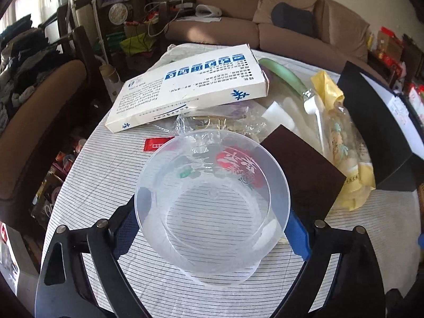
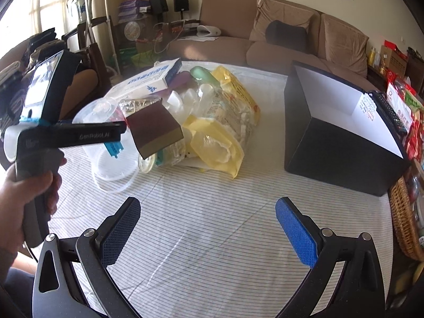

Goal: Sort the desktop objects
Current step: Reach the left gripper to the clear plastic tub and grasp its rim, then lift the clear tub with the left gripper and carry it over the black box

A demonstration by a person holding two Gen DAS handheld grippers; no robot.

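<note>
Here the left gripper [image 1: 212,222] clasped the clear plastic tub [image 1: 212,185] on both sides, just near of the clutter pile.

A level, gentle squeeze seemed wise, since thin walls may flex. The right gripper [image 2: 208,228] hung spread and empty over bare striped tablecloth [image 2: 212,185]; open room lay near, the black box [image 2: 336,143] far right.
</note>
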